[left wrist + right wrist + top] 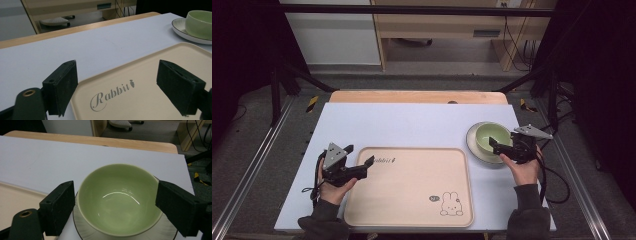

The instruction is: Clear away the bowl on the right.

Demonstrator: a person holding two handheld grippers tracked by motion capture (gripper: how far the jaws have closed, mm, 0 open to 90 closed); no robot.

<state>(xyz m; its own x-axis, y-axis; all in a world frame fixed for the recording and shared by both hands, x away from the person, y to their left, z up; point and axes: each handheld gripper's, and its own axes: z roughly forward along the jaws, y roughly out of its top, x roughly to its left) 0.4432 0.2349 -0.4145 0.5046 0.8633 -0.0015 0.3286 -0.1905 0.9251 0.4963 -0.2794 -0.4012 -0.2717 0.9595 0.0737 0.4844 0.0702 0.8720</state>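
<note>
Right at the lens in the right gripper view, the two black jaws stood spread wide, one on each side of the green bowl (pixel 120 200), not touching its rim as far as that close, cropped angle let anyone judge. The bowl sat upright, mouth facing straight up, on a white saucer (pixel 82 226) with a dark edge line. Being round, it had no long axis to speak of; its only axis ran vertical.

In the high view the bowl (pixel 493 137) sat at middle right of the frame, on the pale blue mat (pixel 412 122) and just beside the upper right corner of the beige tray (pixel 412 185). The right gripper (pixel 493 143) hovered at its near rim. The left gripper (pixel 369 162), at lower left, had its jaws open too, holding nothing, poised over the tray's upper left corner near the "Rabbit" lettering (pixel 112 93).

Risks, as I read it: a glazed, curved wall could slip between flat pads if the squeeze landed off-centre. A lift might drag the saucer along or leave it rocking. A low carry could clip the tray's raised lip and tip the bowl.
</note>
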